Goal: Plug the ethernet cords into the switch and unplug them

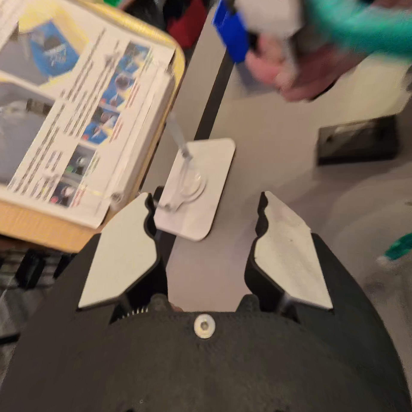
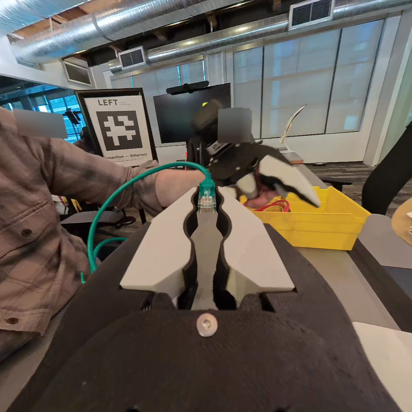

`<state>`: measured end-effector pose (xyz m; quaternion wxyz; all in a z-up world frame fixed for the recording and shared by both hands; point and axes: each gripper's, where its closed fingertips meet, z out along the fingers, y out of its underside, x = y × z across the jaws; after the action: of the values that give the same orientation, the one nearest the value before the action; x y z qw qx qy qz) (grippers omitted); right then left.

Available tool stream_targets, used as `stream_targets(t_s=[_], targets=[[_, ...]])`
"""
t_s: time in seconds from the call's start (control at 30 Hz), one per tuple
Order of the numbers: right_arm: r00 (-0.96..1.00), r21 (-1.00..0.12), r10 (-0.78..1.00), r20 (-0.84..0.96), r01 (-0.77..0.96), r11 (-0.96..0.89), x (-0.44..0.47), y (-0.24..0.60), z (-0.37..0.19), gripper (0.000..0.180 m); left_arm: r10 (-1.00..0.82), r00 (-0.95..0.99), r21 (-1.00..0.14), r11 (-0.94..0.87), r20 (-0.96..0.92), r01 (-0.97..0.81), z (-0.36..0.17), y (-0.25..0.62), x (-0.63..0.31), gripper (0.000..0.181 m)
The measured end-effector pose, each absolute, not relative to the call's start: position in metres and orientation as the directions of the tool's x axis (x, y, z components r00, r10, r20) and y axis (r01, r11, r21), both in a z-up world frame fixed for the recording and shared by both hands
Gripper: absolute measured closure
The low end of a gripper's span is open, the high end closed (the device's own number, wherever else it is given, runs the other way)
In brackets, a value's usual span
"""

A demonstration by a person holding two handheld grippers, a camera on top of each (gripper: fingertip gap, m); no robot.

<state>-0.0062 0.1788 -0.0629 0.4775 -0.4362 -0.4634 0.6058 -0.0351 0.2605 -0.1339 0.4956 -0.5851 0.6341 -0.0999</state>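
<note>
My right gripper [image 2: 207, 192] is shut on the clear plug of a green ethernet cord [image 2: 207, 200], held up in the air. The cord [image 2: 133, 182] arcs left and hangs down past a person's plaid sleeve. My left gripper [image 1: 206, 198] is open and empty, low over the grey table; it also shows in the right wrist view [image 2: 283, 197], above a yellow bin. A dark rectangular box [image 1: 356, 140] lies on the table to the right; blur hides whether it is the switch. The right gripper and the hand holding it [image 1: 301, 73] are a blur at the top right.
A white rounded card with a clear plastic piece [image 1: 194, 189] lies just ahead of the left fingers. A cardboard box with a printed sheet [image 1: 78, 124] stands to the left. The yellow bin [image 2: 312, 225] holds red cords [image 2: 274, 206]. A green piece [image 1: 399, 247] is at the right edge. The grippers' ends are close to 11 centimeters from one another.
</note>
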Motion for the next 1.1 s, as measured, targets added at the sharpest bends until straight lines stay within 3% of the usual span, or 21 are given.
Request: stream_targets(t_s=[0.17,0.27,0.33,0.5,1.1], targets=[[-0.089,-0.985,0.993,-0.082,-0.146,-0.095,-0.006,0.192,-0.074,0.171,-0.926,0.194,-0.916,0.255,-0.324,-0.310,-0.103,0.213,0.008,0.093],[-0.082,-0.990,0.994,-0.078,-0.113,-0.087,-0.007,0.193,-0.080,0.171,-0.942,0.203,-0.950,0.224,-0.269,-0.218,-0.088,0.206,0.015,0.097],[-0.079,-0.993,0.995,-0.065,-0.091,-0.073,-0.008,0.192,-0.083,0.171,-0.958,0.166,-0.960,0.199,-0.232,-0.196,-0.085,0.199,0.020,0.102],[-0.065,-0.999,0.998,-0.022,-0.047,-0.025,-0.007,0.190,-0.084,0.171,-0.979,0.095,-0.965,0.159,-0.182,-0.211,-0.086,0.190,0.026,0.136],[-0.012,-0.993,0.993,0.121,0.007,0.121,-0.010,0.188,-0.089,0.170,-0.994,0.113,-0.990,-0.014,-0.003,-0.144,-0.078,0.190,0.023,0.157]])
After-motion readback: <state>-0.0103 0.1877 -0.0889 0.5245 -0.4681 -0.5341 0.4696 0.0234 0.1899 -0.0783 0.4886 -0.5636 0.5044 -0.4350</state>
